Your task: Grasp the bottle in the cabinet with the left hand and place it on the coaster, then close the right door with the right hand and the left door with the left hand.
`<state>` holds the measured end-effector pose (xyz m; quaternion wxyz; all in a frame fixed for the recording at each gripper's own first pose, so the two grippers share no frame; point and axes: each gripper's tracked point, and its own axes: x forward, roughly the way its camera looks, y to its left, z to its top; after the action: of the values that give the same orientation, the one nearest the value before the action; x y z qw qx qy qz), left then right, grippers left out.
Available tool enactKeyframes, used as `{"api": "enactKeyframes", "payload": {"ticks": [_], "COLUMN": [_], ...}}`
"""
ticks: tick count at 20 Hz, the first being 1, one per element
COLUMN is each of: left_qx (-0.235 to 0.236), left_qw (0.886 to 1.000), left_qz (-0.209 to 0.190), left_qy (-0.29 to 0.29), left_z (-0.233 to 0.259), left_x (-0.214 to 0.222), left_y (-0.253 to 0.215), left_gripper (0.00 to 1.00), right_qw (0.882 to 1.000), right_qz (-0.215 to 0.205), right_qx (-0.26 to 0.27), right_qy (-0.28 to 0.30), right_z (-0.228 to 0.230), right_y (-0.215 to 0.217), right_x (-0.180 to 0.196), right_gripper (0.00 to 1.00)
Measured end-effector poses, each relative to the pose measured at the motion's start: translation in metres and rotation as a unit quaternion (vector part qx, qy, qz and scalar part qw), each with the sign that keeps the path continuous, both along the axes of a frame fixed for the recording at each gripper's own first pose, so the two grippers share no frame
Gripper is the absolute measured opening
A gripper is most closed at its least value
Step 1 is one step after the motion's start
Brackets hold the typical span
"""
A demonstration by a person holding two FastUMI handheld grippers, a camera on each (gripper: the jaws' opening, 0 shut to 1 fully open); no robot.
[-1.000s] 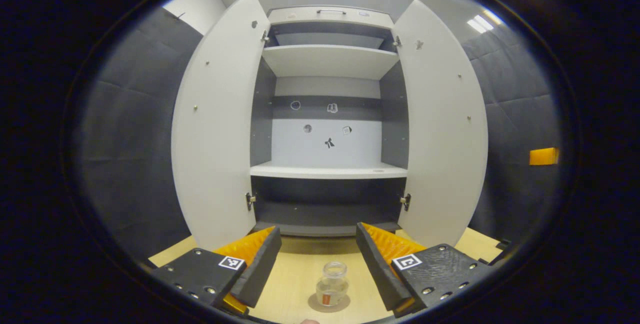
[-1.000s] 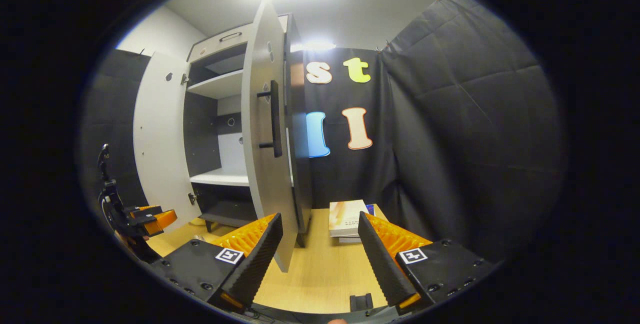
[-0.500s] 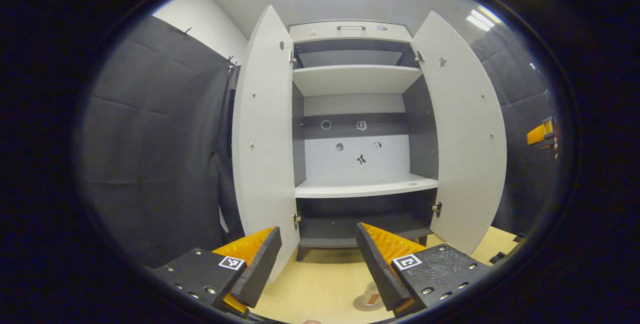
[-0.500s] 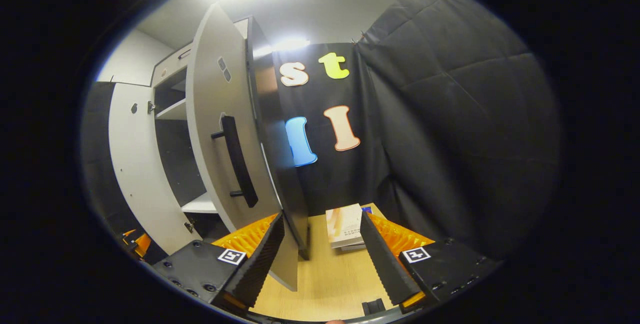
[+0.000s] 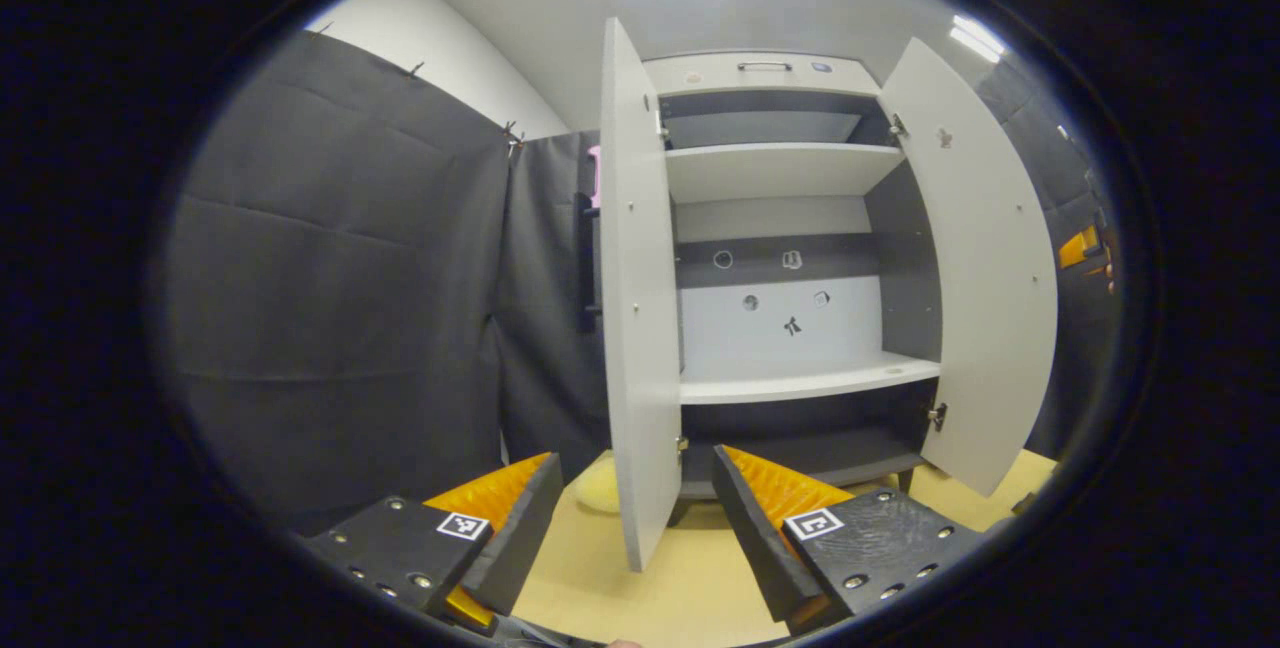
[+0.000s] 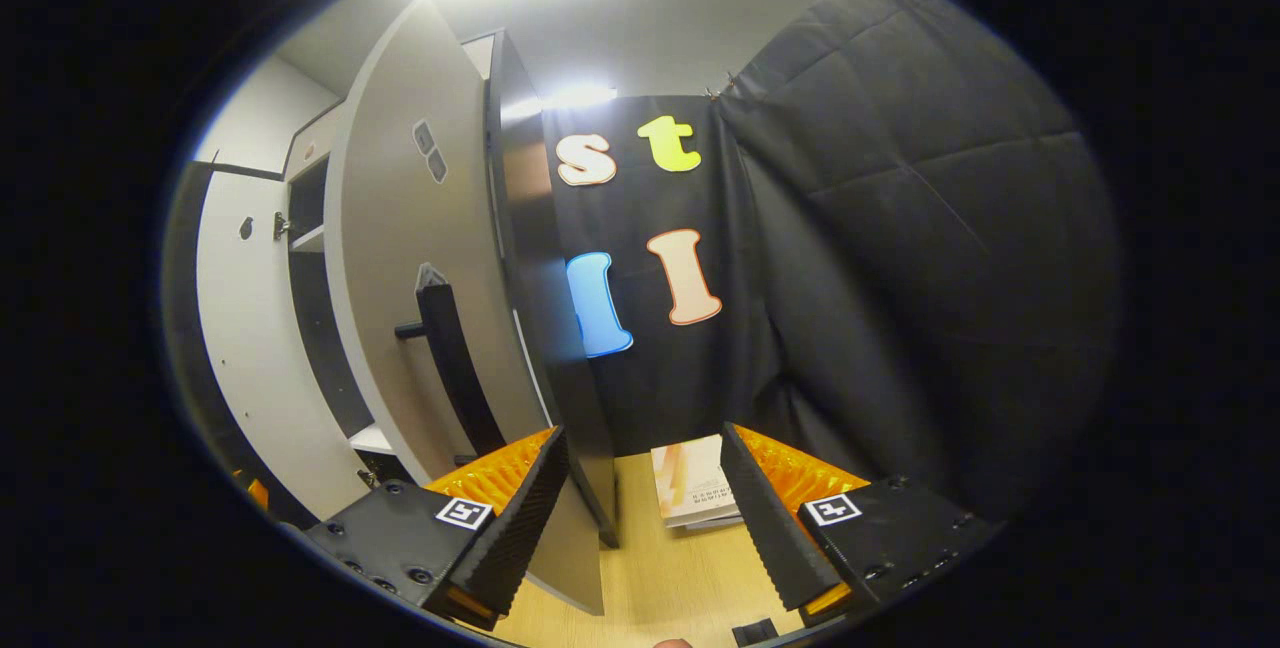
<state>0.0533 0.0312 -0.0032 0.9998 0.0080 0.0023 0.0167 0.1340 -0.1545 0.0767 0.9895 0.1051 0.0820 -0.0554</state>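
books [image 6: 693, 483] stacked on table [image 6: 670, 578] | yellow object [image 5: 597, 485] near table's back

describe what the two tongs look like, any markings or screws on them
Left tongs: two wedge-shaped fingers with ribbed inner faces, each on a dark block that carries a square black-and-white marker tag and small round screws. Right tongs: the same build, ribbed fingers, tagged blocks with screws.

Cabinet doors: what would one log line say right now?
left door: open | right door: open, unclosed | right hand-held gripper: open, beside it | left hand-held gripper: open
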Motion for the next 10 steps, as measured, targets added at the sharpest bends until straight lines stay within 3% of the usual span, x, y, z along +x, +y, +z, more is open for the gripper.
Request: {"api": "enactKeyframes", "payload": {"ticks": [10], "left_qx": [0.017], "left_qw": [0.999], "left_qz": [0.028], "left_qy": [0.017], "left_z": [-0.016], "left_x": [0.006], "left_y": [0.052], "left_gripper": [0.91], "right_qw": [0.998], "right_qz": [-0.027], "right_qx": [-0.059], "right_qy": [0.01], "right_z": [0.007], "right_y": [0.024], "right_x": [0.017], "right_gripper": [0.97]}}
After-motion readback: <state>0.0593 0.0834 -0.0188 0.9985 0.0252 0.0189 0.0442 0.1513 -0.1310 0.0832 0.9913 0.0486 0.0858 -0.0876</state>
